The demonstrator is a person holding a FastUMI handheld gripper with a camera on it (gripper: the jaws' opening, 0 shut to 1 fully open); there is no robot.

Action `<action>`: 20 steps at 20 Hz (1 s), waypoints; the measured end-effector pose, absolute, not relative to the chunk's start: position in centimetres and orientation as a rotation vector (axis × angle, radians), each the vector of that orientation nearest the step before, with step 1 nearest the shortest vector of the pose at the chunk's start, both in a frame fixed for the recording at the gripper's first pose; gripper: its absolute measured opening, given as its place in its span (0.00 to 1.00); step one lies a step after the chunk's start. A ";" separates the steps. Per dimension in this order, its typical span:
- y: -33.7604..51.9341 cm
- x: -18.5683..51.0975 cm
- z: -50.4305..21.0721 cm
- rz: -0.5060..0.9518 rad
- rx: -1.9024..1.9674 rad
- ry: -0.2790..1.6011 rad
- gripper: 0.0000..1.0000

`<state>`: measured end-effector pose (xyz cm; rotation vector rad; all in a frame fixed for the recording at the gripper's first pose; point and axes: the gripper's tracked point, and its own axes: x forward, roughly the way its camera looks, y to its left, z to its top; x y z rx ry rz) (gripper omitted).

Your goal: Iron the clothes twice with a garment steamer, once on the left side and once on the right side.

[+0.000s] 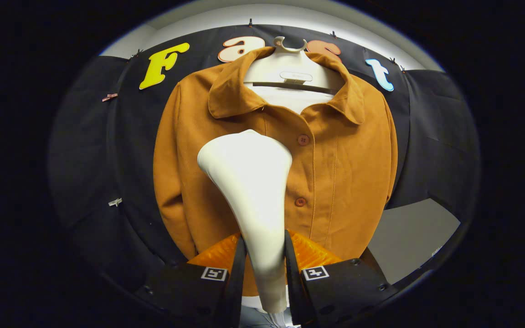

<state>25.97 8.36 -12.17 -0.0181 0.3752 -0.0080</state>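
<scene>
The garment steamer (249,200) is held between the fingers (265,269), which are closed onto its narrow neck from both sides, and its broad white head is raised just ahead of them. Beyond the head hangs the brown jacket (344,173) on a pale hanger (290,68), buttoned up, with its collar spread open. The head is seen in front of the jacket's upper chest, to the left of the button row (302,169); whether it touches the cloth cannot be told. From this, the stroke on the left side is judged to be in hand or about to be begun, and the stroke on the right side is judged to be left. No steam is seen. A sleeve is hung down on each side of the jacket's body, beside the panels to be ironed. A pale floor (408,237) is visible low to the right of the jacket.
</scene>
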 end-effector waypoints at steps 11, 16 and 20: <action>9.2 27.3 -18.9 -0.008 -0.038 0.537 0.45; 9.0 26.4 -22.0 -0.003 -0.031 0.613 0.45; 8.8 25.7 -24.3 -0.011 -0.026 0.668 0.46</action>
